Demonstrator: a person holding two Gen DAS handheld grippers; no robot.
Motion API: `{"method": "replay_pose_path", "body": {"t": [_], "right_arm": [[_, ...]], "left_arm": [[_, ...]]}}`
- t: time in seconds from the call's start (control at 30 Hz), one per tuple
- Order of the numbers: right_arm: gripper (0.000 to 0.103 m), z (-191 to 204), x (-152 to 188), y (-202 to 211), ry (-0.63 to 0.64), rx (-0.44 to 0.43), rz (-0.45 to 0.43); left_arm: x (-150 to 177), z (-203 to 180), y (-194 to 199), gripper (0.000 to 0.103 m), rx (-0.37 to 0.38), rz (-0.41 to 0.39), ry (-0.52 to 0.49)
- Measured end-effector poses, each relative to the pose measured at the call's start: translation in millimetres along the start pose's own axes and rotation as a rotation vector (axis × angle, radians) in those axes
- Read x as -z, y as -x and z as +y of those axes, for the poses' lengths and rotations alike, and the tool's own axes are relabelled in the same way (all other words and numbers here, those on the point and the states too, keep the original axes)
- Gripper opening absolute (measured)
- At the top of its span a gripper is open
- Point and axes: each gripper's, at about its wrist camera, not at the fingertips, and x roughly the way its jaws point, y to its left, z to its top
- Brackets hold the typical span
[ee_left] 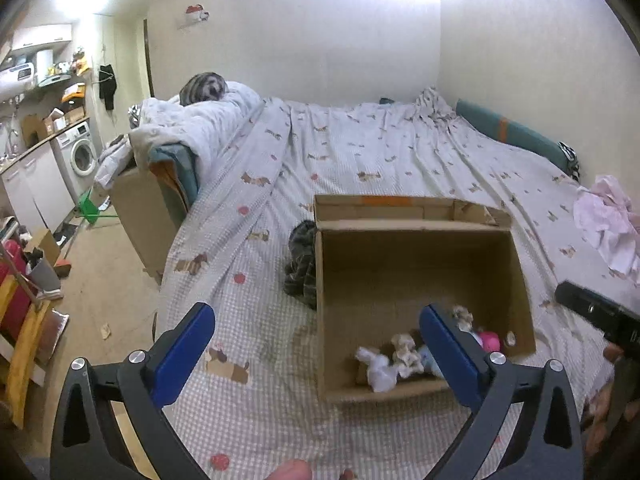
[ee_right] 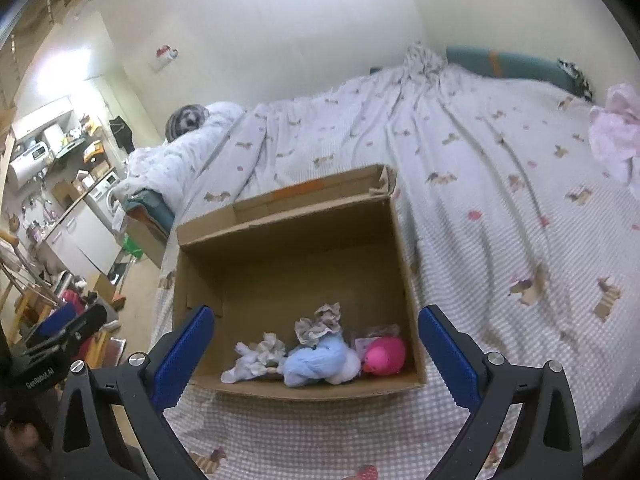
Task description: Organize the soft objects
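Note:
An open cardboard box sits on the bed. In its near end lie soft toys: a white one, a light blue one, a pink one and small grey-white ones. A dark striped cloth lies on the bed against the box's left side. My left gripper is open and empty, above the bed by the box's near left corner. My right gripper is open and empty, above the box's near end. It also shows in the left wrist view.
The bed has a checked sheet with dog prints. A rumpled duvet lies at its far left, a pink-white cloth at the right. A teal bolster lines the wall. A cluttered floor and washing machine are left.

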Motion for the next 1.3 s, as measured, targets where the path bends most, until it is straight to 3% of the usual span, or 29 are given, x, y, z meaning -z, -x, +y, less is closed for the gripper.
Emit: {"method": "replay_pose_path", "body": {"t": [0.2,0.47,0.7,0.9,1.3], "right_arm": [[0.103,1.8,12.6,21.0,0.026,0.029,-0.021],[0.103,5.2,32.2,34.4,0.011,0.032,-0.005],[0.103,20.6,44.5,21.7,0.092,0.069,0.028],[0.103,22.2,52.6,7.0,0.108,0.081,0.083],[0.103,24.7,55.4,1.7,0.118,0.092,0.101]], "left_arm": [[14.8,-3.9,19.0,0.102,0.006,0.015,-0.043],[41.0,-6.4,26.0,0.102,-0.011,0.082,-0.008],[48.1,-3.5,31.0,0.102,0.006,0.065,0.007],[47.9,-10.7,26.6,0.102,-0.002,0.065,-0.015],[50.4,-14.7,16.1,0.102,0.024,0.101,-0.009]]}}
